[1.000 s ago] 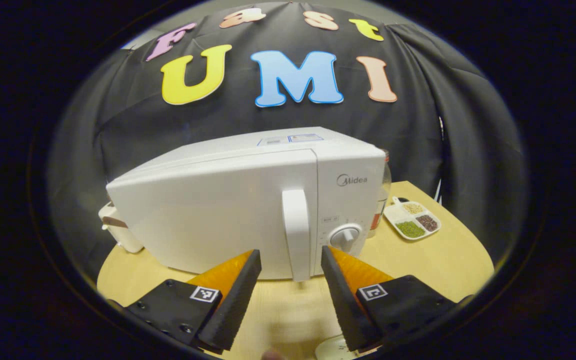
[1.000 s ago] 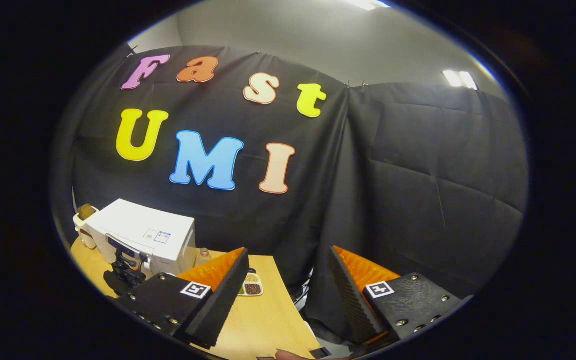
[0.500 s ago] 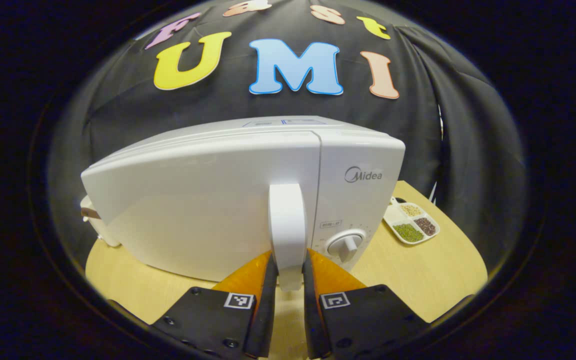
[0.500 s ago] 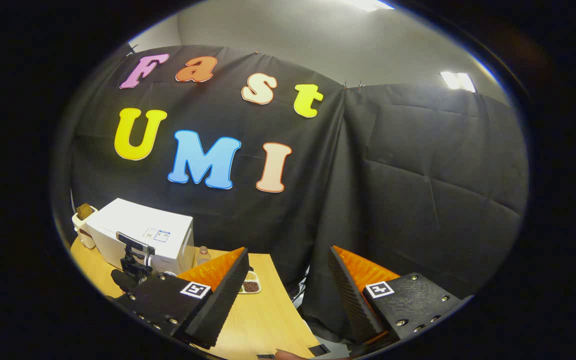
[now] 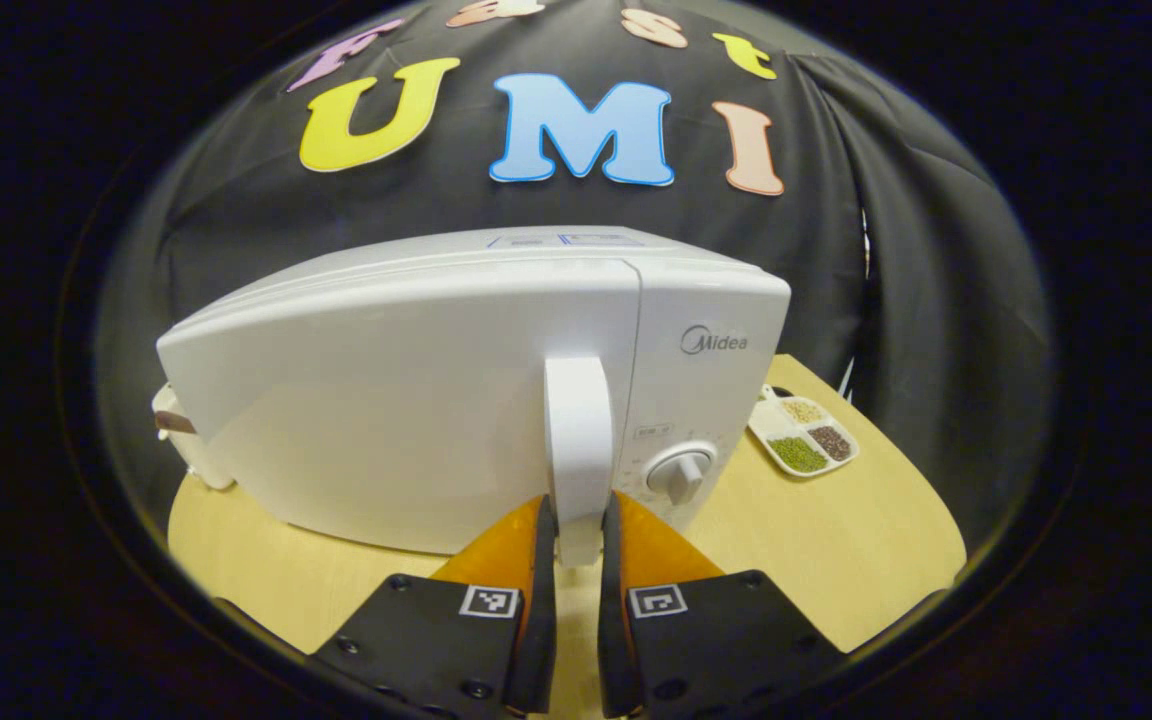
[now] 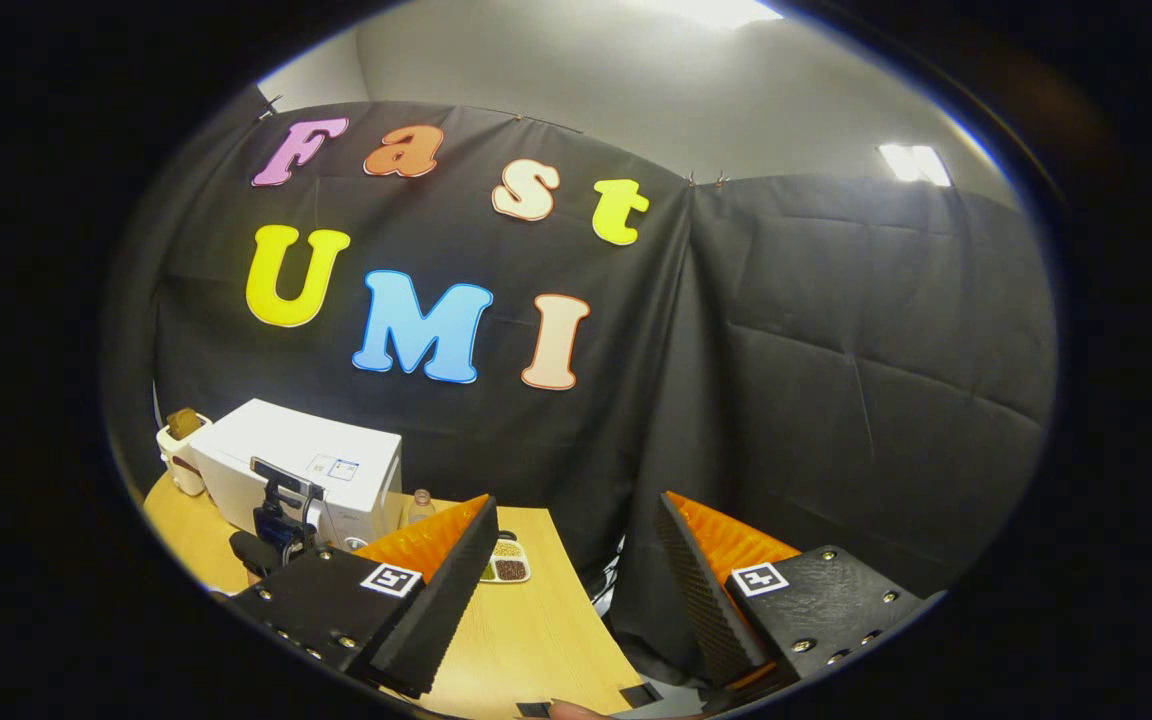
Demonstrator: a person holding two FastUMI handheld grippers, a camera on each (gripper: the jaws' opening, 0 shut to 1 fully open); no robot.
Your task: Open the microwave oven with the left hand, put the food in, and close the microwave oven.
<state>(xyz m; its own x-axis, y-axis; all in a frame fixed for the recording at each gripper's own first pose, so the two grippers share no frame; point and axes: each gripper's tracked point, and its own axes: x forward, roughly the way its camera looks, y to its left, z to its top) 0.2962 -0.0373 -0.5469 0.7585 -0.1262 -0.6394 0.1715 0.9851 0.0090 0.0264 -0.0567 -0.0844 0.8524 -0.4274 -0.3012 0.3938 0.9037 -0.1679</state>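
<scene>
Left gripper view: the left gripper (image 5: 576, 535) is seen pointing straight at the front of the white microwave oven (image 5: 416, 400), its two fingers closed narrowly on the lower end of the upright door handle (image 5: 578, 450), one finger pressed to each side of it. The door is seen shut, flush with the control panel, where a round dial (image 5: 681, 472) sits just right of the handle. The oven stands on a light wooden table (image 5: 836, 540). A divided tray of grains (image 5: 802, 437) lies on the table to the right of the oven, apart from it, and a white container (image 5: 181, 450) is partly seen behind the oven's left end.

Right gripper view: the right gripper (image 6: 576, 580) is held level and well off to the side, aimed past the table's edge toward the black cloth wall, with its fingers spread wide and nothing between them. Farther off at lower left, the microwave oven (image 6: 321, 470) is seen with the left gripper (image 6: 281, 520) up against its front. No food for the oven can be made out with certainty.
</scene>
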